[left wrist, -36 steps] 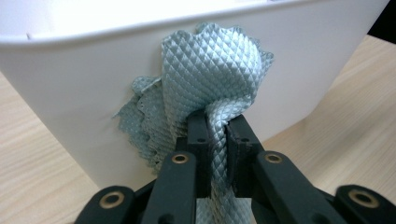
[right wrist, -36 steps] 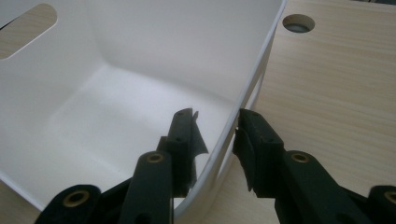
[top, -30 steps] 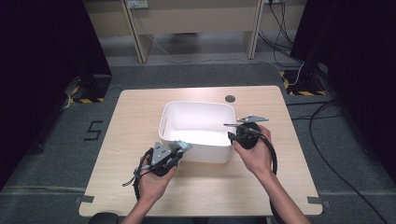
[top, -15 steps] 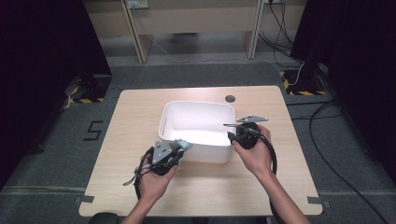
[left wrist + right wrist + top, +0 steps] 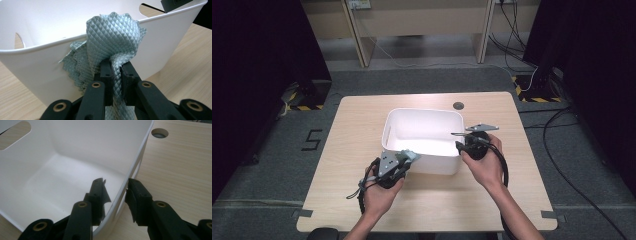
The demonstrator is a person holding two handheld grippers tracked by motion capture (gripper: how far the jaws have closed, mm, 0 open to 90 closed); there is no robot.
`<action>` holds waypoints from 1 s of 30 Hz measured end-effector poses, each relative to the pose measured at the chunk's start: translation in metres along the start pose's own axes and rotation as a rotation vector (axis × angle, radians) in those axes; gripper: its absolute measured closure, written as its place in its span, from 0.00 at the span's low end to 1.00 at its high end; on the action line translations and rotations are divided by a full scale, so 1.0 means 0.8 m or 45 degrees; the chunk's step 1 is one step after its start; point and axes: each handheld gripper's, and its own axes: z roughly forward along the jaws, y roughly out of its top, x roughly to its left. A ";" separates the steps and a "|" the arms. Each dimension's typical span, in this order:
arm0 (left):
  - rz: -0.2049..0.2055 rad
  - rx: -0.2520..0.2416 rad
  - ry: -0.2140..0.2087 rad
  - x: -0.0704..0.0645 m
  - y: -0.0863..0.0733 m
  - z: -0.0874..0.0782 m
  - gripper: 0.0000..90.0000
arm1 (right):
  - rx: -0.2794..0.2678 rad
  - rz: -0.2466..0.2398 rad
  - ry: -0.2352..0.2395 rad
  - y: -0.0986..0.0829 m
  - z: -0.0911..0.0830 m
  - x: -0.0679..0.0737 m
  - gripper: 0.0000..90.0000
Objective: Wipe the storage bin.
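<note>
I am pinching the pale green cloth (image 5: 112, 42) with my left gripper (image 5: 115, 71), pressing it against the near outer wall of the white tub (image 5: 424, 125). My right gripper (image 5: 115, 188) is straddling the tub's right wall, jaws spread.

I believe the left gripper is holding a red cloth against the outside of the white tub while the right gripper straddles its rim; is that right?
Not quite: the cloth is pale blue-green, not red, as the left gripper view shows. The left gripper does pinch it against the white tub, and the right gripper straddles the rim.
</note>
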 end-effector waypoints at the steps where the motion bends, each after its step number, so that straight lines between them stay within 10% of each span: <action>1: 0.005 0.003 0.001 0.000 0.000 0.001 0.91 | 0.000 0.001 0.000 0.000 0.000 0.000 0.74; 30: 0.009 0.074 0.000 -0.004 -0.029 0.022 0.91 | 0.003 -0.006 0.000 0.002 0.001 0.001 0.72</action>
